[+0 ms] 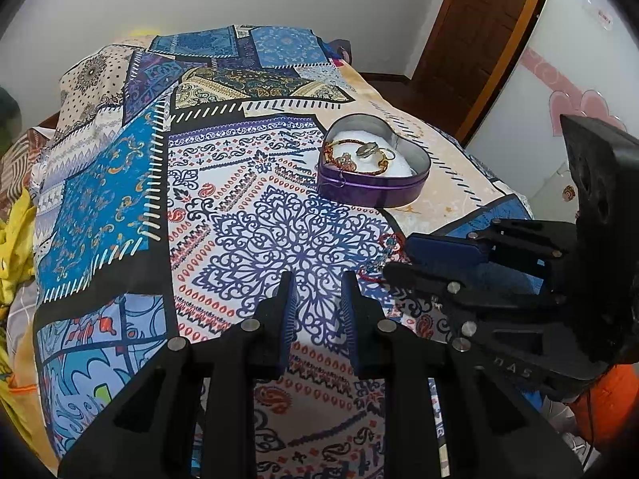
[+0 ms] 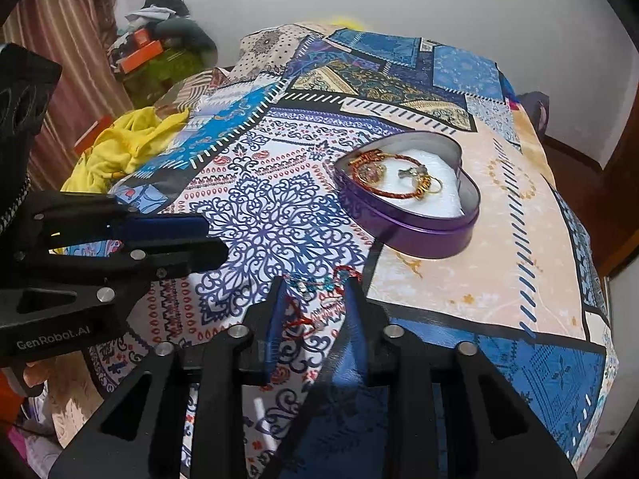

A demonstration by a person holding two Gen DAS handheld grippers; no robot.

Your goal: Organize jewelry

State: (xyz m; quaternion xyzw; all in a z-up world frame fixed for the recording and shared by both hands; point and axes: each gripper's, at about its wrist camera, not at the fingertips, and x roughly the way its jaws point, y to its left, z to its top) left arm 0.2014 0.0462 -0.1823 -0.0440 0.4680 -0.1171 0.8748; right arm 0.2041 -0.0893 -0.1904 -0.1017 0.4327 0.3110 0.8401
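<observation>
A red cord bracelet with teal beads [image 2: 315, 299] lies on the patchwork bedspread [image 2: 279, 215], between the fingers of my right gripper [image 2: 316, 284]. Its jaws stand apart around it, and the cord reaches the left pad. In the left wrist view the same bracelet [image 1: 388, 253] shows just ahead of the right gripper [image 1: 397, 257]. My left gripper [image 1: 318, 279] hovers over the bedspread [image 1: 259, 207], open with nothing between its fingers; it also shows in the right wrist view [image 2: 213, 237]. A purple heart-shaped tin [image 1: 373, 191] [image 2: 415, 235] beyond holds gold bangles, red bracelets and a ring on white padding.
A yellow cloth [image 2: 124, 147] lies crumpled at the bed's left edge. A pile of clothes and boxes [image 2: 159, 40] sits by the far wall near a curtain. A brown wooden door [image 1: 479, 40] stands past the bed on the right. The bedspread drops away at its right edge [image 2: 591, 279].
</observation>
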